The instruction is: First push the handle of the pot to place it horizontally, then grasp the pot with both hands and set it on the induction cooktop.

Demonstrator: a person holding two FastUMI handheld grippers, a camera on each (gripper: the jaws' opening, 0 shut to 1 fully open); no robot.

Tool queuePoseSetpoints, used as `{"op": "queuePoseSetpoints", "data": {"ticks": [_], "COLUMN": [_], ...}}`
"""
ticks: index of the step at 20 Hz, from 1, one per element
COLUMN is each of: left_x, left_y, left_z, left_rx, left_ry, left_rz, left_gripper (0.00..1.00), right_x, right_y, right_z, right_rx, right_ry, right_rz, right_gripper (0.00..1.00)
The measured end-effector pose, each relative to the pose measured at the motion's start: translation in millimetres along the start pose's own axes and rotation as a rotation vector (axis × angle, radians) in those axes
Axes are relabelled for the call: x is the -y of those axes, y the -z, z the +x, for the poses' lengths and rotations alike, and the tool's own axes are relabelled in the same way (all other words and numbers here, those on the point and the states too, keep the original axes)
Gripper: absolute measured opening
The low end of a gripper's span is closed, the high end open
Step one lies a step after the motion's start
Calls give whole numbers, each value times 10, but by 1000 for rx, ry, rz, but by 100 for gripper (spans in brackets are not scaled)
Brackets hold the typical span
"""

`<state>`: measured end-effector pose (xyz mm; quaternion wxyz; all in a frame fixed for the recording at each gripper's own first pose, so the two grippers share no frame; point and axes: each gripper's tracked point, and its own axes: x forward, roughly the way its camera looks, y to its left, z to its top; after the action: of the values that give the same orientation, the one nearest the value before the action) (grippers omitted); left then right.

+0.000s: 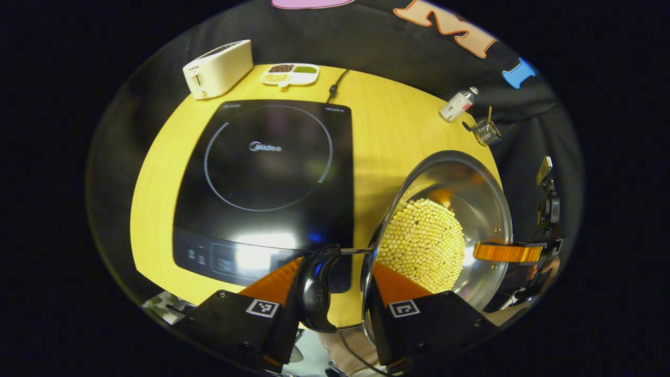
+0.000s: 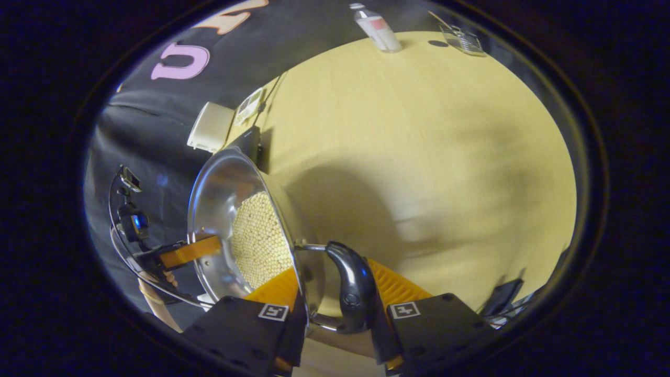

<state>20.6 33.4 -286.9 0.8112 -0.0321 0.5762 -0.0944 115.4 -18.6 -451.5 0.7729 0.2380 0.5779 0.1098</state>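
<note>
A steel pot [image 1: 471, 199] filled with small yellow beans [image 1: 424, 243] hangs just right of the black induction cooktop [image 1: 267, 173], casting a shadow on the wooden table [image 1: 398, 125]. My left gripper [image 1: 335, 280] is shut on the pot's near black handle [image 1: 316, 285], one finger outside the handle and the other inside the rim. The right gripper's finger [image 1: 507, 252] shows at the pot's far side. In the right gripper view my right gripper [image 2: 335, 290] clamps the opposite handle [image 2: 353, 285] and pot [image 2: 220, 183] wall the same way, with the left gripper [image 2: 191, 250] beyond.
A white toaster [image 1: 217, 68] and a divided dish [image 1: 290, 74] stand behind the cooktop, whose cable [image 1: 337, 86] runs off the back. A small bottle [image 1: 458, 104] and a wire holder [image 1: 487, 131] sit at the far right edge. Bare table [image 2: 419, 131] lies beyond the right gripper.
</note>
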Motion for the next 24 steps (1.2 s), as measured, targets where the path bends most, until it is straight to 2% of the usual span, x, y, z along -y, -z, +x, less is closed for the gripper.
{"op": "queuePoseSetpoints", "data": {"ticks": [5,13,15,16,17,19,20,21,22,24], "left_x": [-696,-1608,-1760,-1806,-1835,-1906,-1945,-2001,-2021,-2061], "left_y": [-187,-687,-776,-824,-852,-942,-1028,-1117,-1190,-1261], "left_z": [-178,-161,-116,-80,-62,-42,1,88,128,175], "left_rx": [26,115,133,138,146,162,173,183,198,205], "left_ry": [-1,-5,-3,-2,0,4,3,1,-1,-5], "left_rz": [41,60,54,56,58,56,58,63,68,84], "left_gripper": [61,61,61,62,62,62,62,61,61,61], "right_x": [36,100,113,117,136,175,169,178,174,197], "right_y": [-24,-94,-133,-158,-197,-274,-289,-319,-352,-383], "right_z": [-16,-16,-17,-22,-34,-112,-142,-179,-216,-285], "right_rx": [33,92,109,122,134,150,154,159,164,164], "right_ry": [8,29,43,51,59,67,69,68,69,68], "right_rz": [22,-19,-29,-36,-44,-50,-51,-53,-53,-50], "right_gripper": [49,49,49,55,49,50,55,55,50,50]}}
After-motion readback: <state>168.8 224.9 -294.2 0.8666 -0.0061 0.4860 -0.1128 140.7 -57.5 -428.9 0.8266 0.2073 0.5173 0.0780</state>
